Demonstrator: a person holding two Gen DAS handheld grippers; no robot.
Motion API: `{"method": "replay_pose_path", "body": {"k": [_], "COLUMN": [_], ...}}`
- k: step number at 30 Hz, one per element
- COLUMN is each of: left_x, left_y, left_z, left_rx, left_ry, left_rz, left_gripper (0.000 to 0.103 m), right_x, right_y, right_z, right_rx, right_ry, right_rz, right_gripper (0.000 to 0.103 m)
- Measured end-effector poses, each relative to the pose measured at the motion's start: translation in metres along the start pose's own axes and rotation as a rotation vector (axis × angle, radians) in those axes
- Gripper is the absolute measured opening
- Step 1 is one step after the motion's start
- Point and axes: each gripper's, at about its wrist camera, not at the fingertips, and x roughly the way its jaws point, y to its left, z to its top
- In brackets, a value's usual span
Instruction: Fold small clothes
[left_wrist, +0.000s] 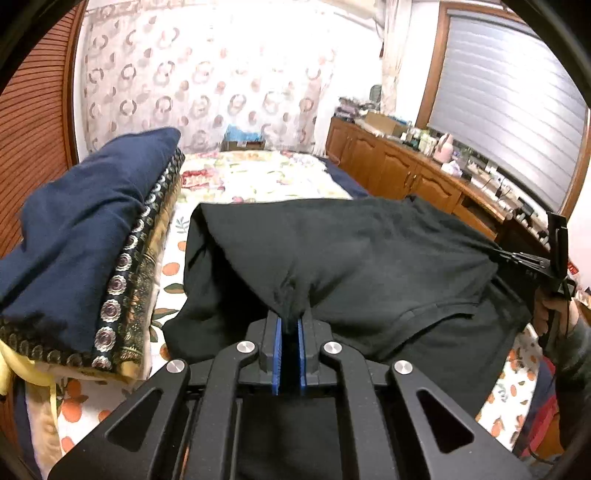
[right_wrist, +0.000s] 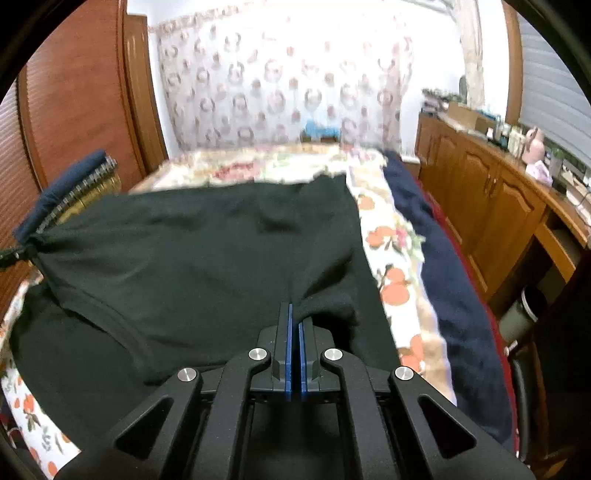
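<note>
While both claws pinch its edge, the black garment (left_wrist: 369, 251) spans the bed (left_wrist: 258, 177).

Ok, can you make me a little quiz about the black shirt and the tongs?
1. True or false: both the left tongs and the right tongs pinch the black shirt.
2. What colour is the top piece on the folded pile?
A red
B navy
C white
3. Fill in: the shirt hangs over a bedspread printed with ____.

Key: 1 true; 2 B; 3 oranges.
</note>
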Motion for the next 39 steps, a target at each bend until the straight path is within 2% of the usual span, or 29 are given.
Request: {"method": "replay_pose_path", "body": {"k": [4, 12, 16, 23, 25, 27, 29, 31, 32, 33, 35, 39], "left_x": [-0.024, -0.057, -0.057, -0.033, -0.031, -0.030, -0.031, -0.033, -0.034, -0.035, -0.038, -0.038], "left_y": [-0.002, -0.019, -0.025, -0.025, -0.025, -0.024, -0.024, -0.024, -0.022, -0.022, -0.020, -0.019], "left_z": [-0.006, -0.033, -0.053, -0.077, -0.080, -0.081, -0.082, -0.082, -0.082, -0.081, -0.081, -0.080], "left_rx": [-0.004, 0.020, 0.023, 0.009, 0.007, 0.008, 0.017, 0.019, 0.014, 0.013, 0.011, 0.013], "left_ry": [-0.038, -0.039, 0.007, 0.090, 0.102, 0.113, 0.109, 0.107, 0.107, 0.100, 0.089, 0.087], "left_rz": [-0.023, -0.043, -0.035, -0.008, -0.006, -0.002, 0.020, 0.027, 0.036, 0.041, 0.046, 0.070], "left_gripper": [0.008, 0.007, 0.008, 0.008, 0.014, 0.032, 0.043, 0.049, 0.059, 0.075, 0.081, 0.081], "right_x": [-0.023, -0.063, -0.075, -0.054, -0.046, -0.040, -0.039, -0.038, -0.037, -0.037, -0.044, -0.055], "right_y": [-0.002, -0.003, -0.006, -0.009, -0.009, -0.010, -0.010, -0.009, -0.009, -0.008, -0.005, 0.005], "right_z": [0.002, -0.013, -0.034, -0.064, -0.070, -0.074, -0.074, -0.072, -0.065, -0.064, -0.061, -0.065], "right_rx": [0.002, -0.012, -0.034, -0.043, -0.038, -0.031, -0.023, -0.023, -0.024, -0.025, -0.032, -0.062], "right_ry": [-0.062, -0.120, -0.102, 0.008, 0.032, 0.049, 0.058, 0.061, 0.057, 0.054, 0.045, 0.015], "right_rz": [-0.001, 0.031, 0.031, -0.003, -0.018, -0.033, -0.031, -0.041, -0.047, -0.045, -0.049, -0.059], "right_gripper": [0.002, 0.002, 0.002, 0.002, 0.002, 0.002, 0.002, 0.009, 0.011, 0.011, 0.014, 0.041]}}
